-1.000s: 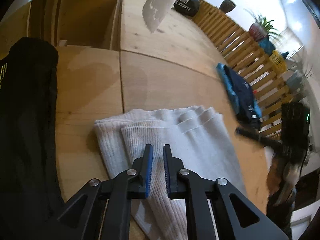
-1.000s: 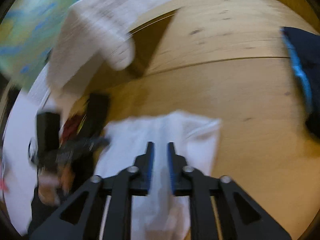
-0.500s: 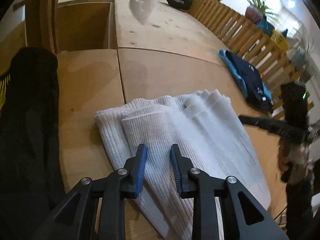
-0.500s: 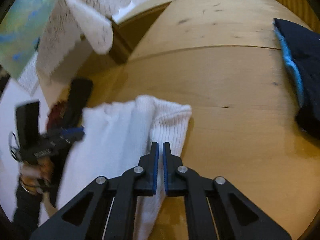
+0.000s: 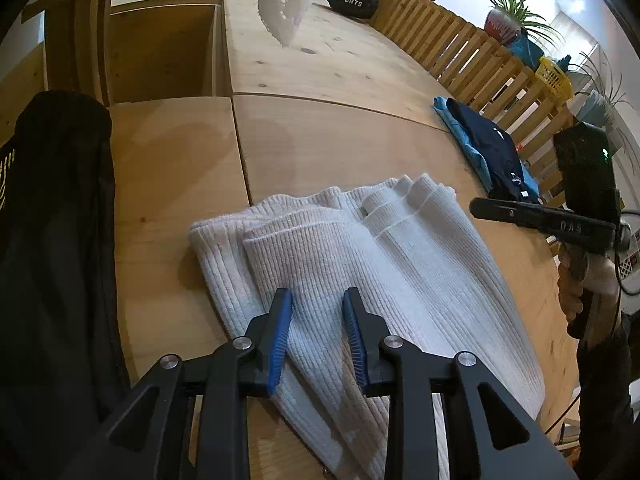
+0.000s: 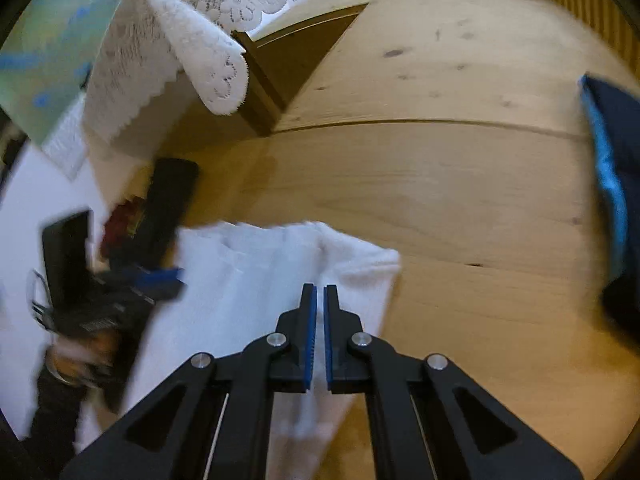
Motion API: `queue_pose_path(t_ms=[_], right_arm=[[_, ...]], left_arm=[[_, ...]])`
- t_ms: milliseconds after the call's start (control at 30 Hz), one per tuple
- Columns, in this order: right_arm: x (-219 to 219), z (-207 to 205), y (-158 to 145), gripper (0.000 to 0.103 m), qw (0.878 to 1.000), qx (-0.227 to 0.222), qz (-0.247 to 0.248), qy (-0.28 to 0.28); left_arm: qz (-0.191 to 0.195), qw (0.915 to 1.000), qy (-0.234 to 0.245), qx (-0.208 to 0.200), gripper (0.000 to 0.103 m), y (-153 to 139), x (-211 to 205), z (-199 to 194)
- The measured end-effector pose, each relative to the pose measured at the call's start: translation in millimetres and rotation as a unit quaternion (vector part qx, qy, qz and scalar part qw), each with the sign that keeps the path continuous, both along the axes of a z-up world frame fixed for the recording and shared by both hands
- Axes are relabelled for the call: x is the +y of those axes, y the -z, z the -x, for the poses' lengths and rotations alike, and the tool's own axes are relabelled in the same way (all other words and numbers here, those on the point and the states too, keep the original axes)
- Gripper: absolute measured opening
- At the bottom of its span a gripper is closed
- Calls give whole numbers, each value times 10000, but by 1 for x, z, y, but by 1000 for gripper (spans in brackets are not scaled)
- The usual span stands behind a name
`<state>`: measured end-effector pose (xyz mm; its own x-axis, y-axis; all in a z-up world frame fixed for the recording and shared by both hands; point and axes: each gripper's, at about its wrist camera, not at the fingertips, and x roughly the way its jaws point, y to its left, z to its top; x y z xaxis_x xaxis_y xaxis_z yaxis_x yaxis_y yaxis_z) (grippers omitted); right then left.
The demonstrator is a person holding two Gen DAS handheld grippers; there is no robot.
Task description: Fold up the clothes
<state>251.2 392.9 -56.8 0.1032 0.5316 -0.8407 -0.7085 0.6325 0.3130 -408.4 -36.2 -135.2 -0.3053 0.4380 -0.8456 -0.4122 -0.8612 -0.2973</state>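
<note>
The right gripper (image 6: 319, 296), black with blue-padded fingers, has its jaws drawn together over a white ribbed knit garment (image 6: 256, 280) lying folded on a pale wooden plank floor (image 6: 460, 200). Whether cloth is pinched between them cannot be told. The left gripper (image 6: 160, 280), blurred, sits at the garment's left edge. A white lace cloth (image 6: 180, 52) hangs upper left. A navy and blue garment (image 6: 612, 184) lies at right.

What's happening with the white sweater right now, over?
Left gripper jaws just opening, nothing pinched. Right gripper jaws shut over the white sweater; a pinch can't be confirmed. Sweater folded on the wooden table. Nothing in the way.
</note>
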Motion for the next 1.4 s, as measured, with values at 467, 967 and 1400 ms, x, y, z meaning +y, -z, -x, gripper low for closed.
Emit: queue_pose_path(t_ms=[467, 967, 1400], right_arm=[[38, 13, -15, 37, 9961, -470, 688, -298], [37, -4, -13, 11, 9995, -23, 289, -77], [17, 9, -19, 57, 9939, -714, 809, 206]], left_arm=[[-10, 9998, -126, -151, 30, -5, -8, 5], [-50, 9998, -86, -169, 41, 4, -11, 4], [-115, 9980, -566, -270, 39, -26, -37, 11]])
